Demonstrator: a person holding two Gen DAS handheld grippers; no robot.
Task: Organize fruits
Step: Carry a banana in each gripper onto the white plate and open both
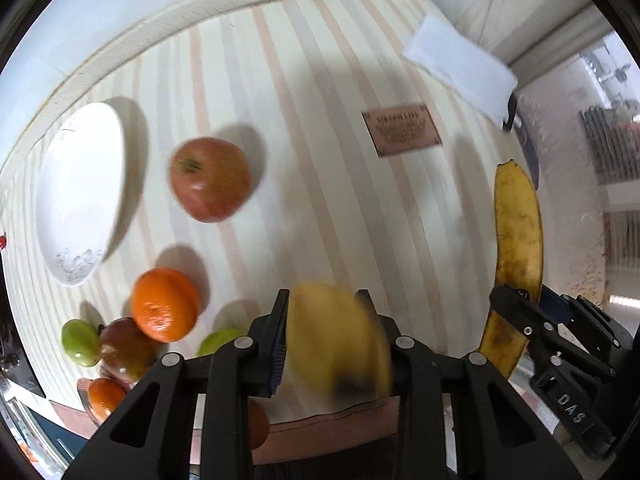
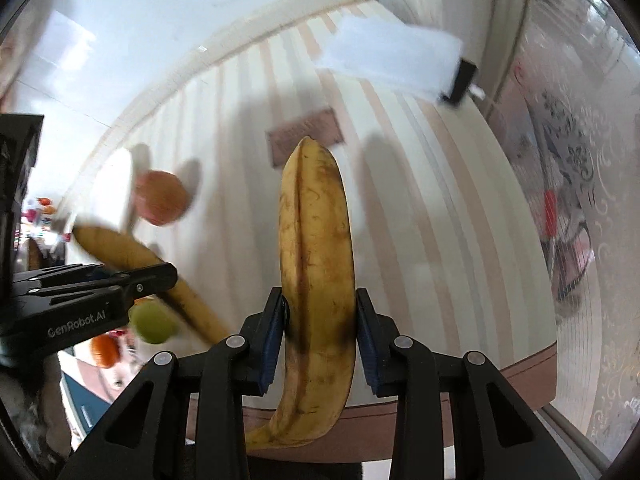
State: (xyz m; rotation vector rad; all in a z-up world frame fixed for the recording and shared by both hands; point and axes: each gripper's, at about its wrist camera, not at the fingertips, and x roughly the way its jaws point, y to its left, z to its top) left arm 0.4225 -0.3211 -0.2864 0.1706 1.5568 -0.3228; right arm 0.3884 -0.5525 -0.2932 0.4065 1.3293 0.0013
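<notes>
Beneath us, across the striped cream tablecloth [image 1: 320, 80], we are carrying two speckled yellow bananas: our right gripper [image 2: 320, 340] is clamping one [image 2: 316, 260], our left gripper [image 1: 322, 334] the other [image 1: 336, 340]. Next, we judge, comes lowering them onto the oval white plate [image 1: 80, 184].

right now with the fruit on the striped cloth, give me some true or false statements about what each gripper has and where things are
1. The right gripper is shut on a banana. True.
2. The left gripper is empty. False: it is shut on a second banana.
3. The white plate holds the red apple. False: the plate is bare and the apple sits beside it on the cloth.
4. An orange lies near some green fruit. True.
</notes>
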